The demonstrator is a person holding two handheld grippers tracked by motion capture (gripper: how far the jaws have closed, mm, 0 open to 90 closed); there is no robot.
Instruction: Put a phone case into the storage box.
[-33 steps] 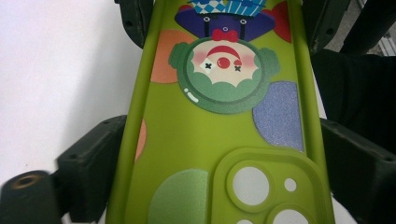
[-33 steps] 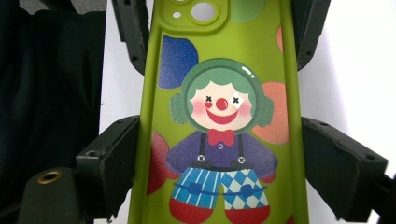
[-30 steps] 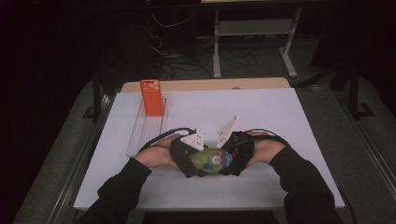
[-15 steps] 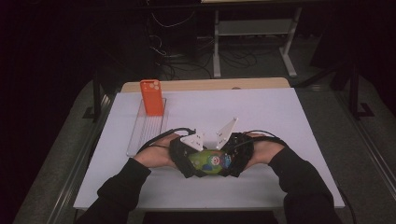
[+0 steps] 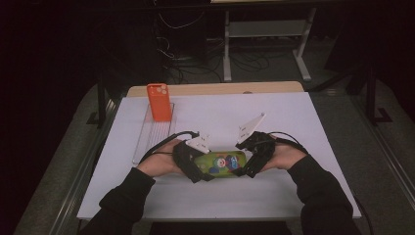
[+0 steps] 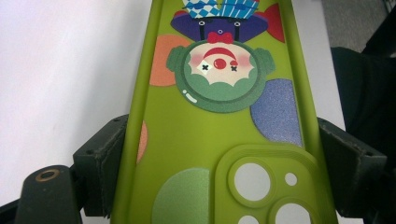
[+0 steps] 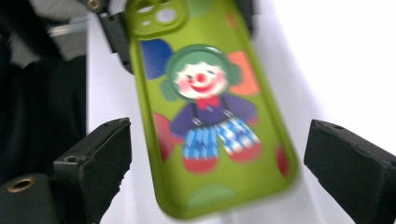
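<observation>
On white table [image 5: 303, 127], lime-green phone case [image 5: 220, 163], clown print, camera cutouts

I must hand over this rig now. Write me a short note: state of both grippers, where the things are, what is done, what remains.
Left gripper: shut on the camera-hole end of the green clown-print phone case, pads pressing both long edges.
Right gripper: open, jaws just widened; the case's other end lies between them, untouched.
The orange phone case stands upright at the far end of the clear plastic tray.
Done: left grip is secure.
Left, likely: place the green case in the tray.
</observation>
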